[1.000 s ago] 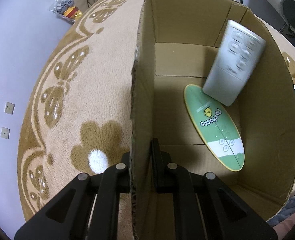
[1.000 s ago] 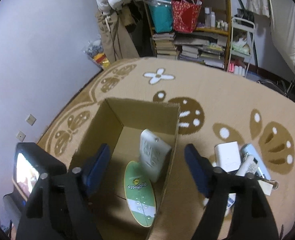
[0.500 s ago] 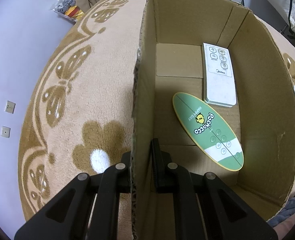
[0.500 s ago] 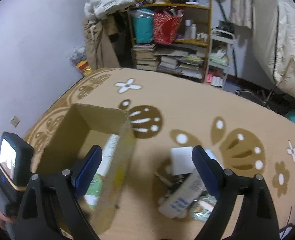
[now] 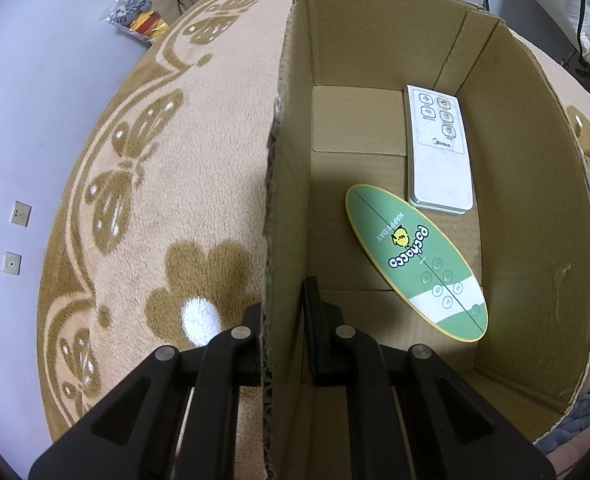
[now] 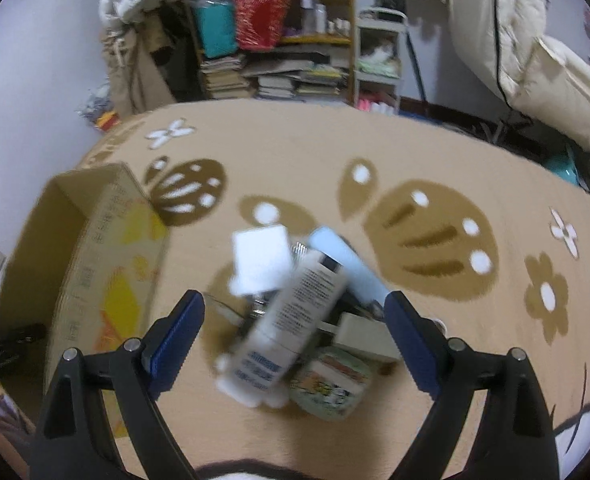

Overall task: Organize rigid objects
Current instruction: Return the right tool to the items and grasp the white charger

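Observation:
My left gripper is shut on the left wall of an open cardboard box, one finger inside and one outside. Flat on the box floor lie a white remote and a green oval board. In the right wrist view the box stands at the left on the carpet. My right gripper is open and holds nothing, hovering over a pile on the carpet: a white tube, a white square box, a pale blue case and a green-lidded tin.
A beige carpet with brown butterfly and flower patterns covers the floor. A crowded bookshelf and a small rack stand at the far wall. White bedding hangs at the right. Wall sockets sit low on the left wall.
The white remote dropped from above the box and now lies flat on its floor. My right gripper swung right, from over the box to above the pile. The left gripper stayed put.

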The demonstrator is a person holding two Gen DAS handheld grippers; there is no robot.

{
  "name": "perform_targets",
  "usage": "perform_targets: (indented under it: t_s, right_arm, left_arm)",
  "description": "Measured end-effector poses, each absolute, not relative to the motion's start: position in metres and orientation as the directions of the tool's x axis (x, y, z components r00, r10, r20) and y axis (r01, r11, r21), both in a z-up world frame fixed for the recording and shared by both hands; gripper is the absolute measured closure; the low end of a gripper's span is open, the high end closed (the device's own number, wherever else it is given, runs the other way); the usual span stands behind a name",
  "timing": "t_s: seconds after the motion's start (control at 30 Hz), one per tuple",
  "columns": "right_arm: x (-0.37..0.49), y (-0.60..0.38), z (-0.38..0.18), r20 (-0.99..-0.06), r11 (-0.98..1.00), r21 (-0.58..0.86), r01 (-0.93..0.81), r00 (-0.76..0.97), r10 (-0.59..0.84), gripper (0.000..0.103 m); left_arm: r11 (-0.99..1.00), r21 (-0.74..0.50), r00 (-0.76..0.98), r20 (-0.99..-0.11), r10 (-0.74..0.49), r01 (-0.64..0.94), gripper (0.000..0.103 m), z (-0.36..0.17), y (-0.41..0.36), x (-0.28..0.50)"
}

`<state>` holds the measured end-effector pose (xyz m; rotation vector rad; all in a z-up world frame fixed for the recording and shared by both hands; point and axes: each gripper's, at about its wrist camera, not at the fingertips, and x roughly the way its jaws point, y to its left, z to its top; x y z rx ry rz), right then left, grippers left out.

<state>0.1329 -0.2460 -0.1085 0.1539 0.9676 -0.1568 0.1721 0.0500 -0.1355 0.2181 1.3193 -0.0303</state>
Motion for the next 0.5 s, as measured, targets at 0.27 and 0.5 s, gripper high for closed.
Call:
perform_targets:
  t_s: [0.27,0.5]
  right_arm:
    - [0.125,-0.275,-0.142,-0.853,0.954,0.080,0.288,0.516,-0.084,0.021]
    - [0.122,-0.293,-0.159,-0.857,0.921,0.092,0.379,0.501,-0.121,0.046]
  left_arm:
    - [0.978,0.148,0.253,-0.962,0.107,0.148,0.093,-0.135,0.051,0.172]
    - [0.978,0.149,0.253,-0.961,0.109,0.148,0.093,-0.135,0.050,0.171]
